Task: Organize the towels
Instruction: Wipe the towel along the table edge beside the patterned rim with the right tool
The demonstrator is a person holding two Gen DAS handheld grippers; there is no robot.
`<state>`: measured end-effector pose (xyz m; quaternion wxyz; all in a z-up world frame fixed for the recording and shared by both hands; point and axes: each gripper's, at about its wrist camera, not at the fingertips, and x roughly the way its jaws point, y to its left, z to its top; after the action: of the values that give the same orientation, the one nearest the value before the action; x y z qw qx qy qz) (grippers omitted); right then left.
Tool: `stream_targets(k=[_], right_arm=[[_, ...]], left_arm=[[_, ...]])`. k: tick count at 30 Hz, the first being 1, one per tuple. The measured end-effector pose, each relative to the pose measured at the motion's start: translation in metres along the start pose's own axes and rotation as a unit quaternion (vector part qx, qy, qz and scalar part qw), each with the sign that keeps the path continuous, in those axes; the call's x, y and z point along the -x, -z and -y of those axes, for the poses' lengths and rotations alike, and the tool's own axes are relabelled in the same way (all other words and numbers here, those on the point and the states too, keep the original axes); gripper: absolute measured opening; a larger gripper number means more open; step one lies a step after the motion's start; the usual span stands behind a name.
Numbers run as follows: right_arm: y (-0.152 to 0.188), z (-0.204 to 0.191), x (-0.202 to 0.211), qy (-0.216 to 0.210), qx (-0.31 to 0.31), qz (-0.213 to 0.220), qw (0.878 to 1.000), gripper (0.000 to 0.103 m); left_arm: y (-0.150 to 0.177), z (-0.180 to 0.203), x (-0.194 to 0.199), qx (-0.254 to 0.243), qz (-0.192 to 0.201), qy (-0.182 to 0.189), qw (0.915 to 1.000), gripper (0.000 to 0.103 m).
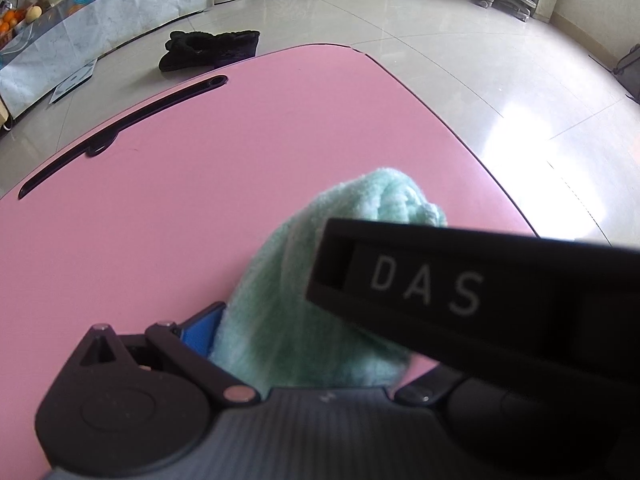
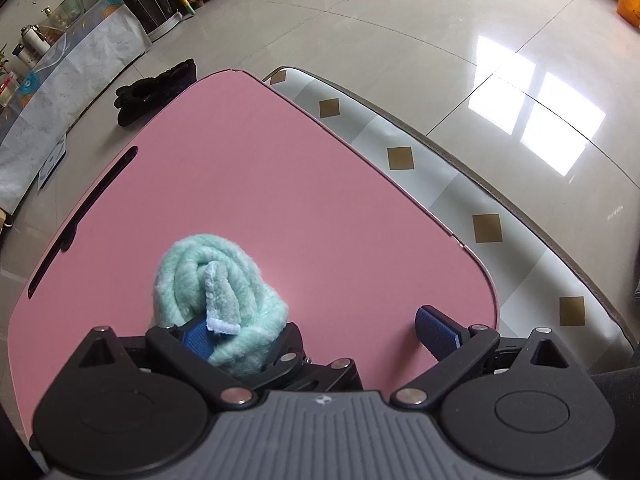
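Note:
A rolled mint-green towel [image 1: 296, 280] stands steeply between the jaws of my left gripper [image 1: 316, 332], over the pink table [image 1: 200, 184]. The blue left pad [image 1: 200, 332] presses the towel's side. The other finger is hidden behind a black bar marked DAS [image 1: 460, 292], part of my right gripper. In the right wrist view the towel [image 2: 216, 292] shows its spiral end and drapes over the left pad [image 2: 198, 340] of my right gripper [image 2: 316, 336]. That gripper is open, and its right pad [image 2: 436, 332] stands free over the pink table [image 2: 280, 200].
The tabletop has a long dark slot [image 1: 120, 132] near its far left edge. A black fluffy item [image 1: 208, 50] lies on the tiled floor beyond. A white mat with gold squares [image 2: 400, 158] lies right of the table. A marble-patterned cabinet [image 1: 100, 28] runs along the left.

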<state>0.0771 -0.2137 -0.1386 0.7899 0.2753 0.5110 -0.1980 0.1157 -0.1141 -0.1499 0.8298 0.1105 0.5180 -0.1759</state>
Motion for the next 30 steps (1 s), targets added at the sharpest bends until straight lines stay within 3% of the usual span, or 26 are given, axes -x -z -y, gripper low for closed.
stream_targets(k=[11, 30], right_arm=[[-0.012, -0.009, -0.008, -0.005, 0.003, 0.012, 1.0, 0.099], [-0.03, -0.017, -0.016, 0.019, -0.022, -0.02, 0.999, 0.099]], left_arm=[[-0.016, -0.006, -0.009, -0.003, -0.001, 0.002, 1.0, 0.103], [-0.035, -0.008, -0.018, -0.012, -0.018, 0.009, 0.9997, 0.103]])
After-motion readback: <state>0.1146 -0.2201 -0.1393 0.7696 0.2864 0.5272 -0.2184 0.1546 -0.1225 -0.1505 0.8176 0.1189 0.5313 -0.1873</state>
